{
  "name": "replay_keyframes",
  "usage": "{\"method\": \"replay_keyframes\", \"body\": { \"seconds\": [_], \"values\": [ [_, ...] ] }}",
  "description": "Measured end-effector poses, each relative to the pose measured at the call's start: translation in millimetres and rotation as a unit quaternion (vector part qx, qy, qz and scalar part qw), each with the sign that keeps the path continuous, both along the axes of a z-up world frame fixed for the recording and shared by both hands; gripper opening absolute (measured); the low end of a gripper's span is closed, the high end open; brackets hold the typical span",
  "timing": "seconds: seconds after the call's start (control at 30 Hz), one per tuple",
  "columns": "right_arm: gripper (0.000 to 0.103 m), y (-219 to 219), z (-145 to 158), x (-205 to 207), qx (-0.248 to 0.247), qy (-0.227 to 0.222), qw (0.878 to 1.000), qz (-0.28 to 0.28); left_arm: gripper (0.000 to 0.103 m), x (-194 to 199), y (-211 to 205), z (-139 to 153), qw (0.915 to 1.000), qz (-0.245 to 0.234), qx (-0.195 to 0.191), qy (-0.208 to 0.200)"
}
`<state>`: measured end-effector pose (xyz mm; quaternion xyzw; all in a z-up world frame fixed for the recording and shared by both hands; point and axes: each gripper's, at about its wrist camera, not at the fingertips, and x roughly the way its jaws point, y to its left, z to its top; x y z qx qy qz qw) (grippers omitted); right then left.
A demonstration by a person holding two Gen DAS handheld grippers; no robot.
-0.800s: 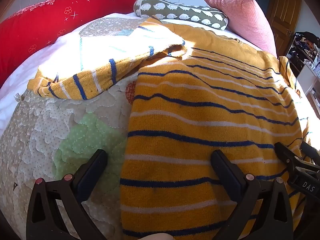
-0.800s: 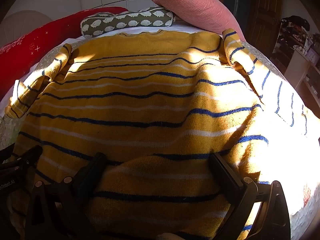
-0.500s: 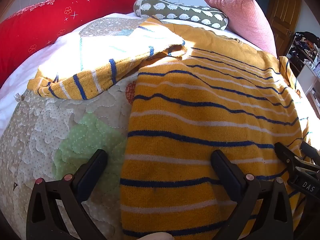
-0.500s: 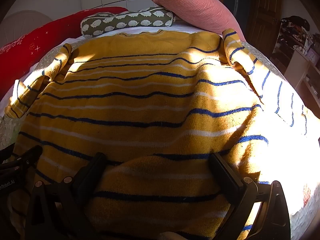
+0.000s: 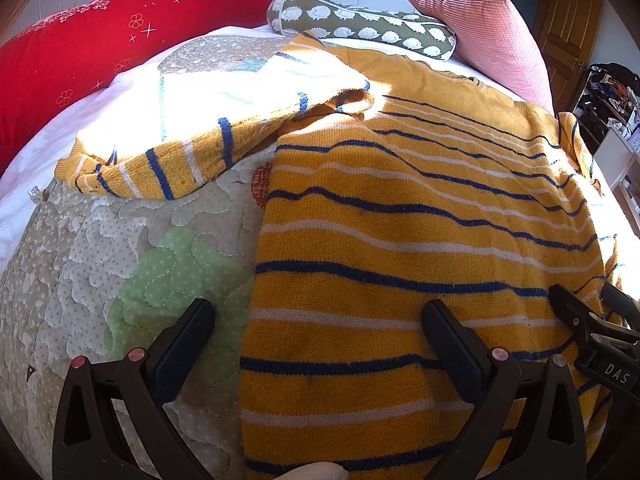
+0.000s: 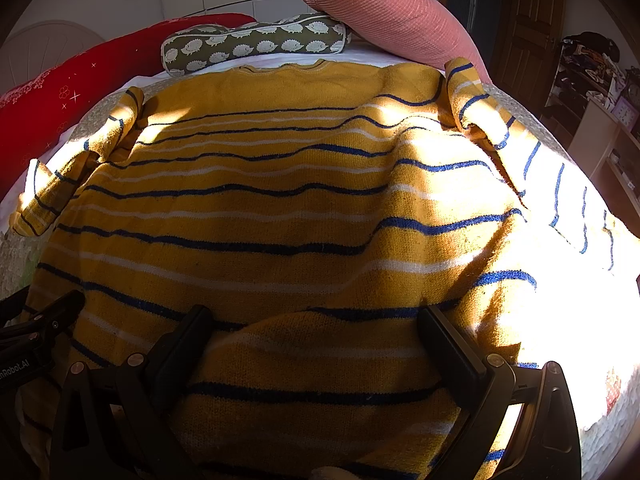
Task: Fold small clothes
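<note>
left wrist view: my left gripper (image 5: 316,336), jaws wide and empty, straddles the mustard-yellow blue-striped knit sweater (image 5: 420,208)'s side edge; its sleeve (image 5: 168,164) lies at eleven o'clock; right gripper (image 6: 316,340) likewise.

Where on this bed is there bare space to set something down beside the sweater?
One bare patch: the quilt left of the yellow striped sweater, bordered above by its spread sleeve and below by the left tool. Crowded: the head end, lined by the red bolster, hedgehog cushion and pink pillow.
</note>
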<state>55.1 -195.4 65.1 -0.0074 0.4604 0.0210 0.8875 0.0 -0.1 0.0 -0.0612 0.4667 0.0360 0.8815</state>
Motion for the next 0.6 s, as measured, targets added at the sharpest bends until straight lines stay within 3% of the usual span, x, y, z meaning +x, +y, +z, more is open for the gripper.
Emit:
{"method": "replay_keyframes", "body": {
  "seconds": [0.6],
  "values": [
    [0.103,-0.5,-0.1,0.0,0.002,-0.001,1.0,0.0,0.103,0.1,-0.2,0.0,1.0,0.0,0.001,0.0]
  ]
}}
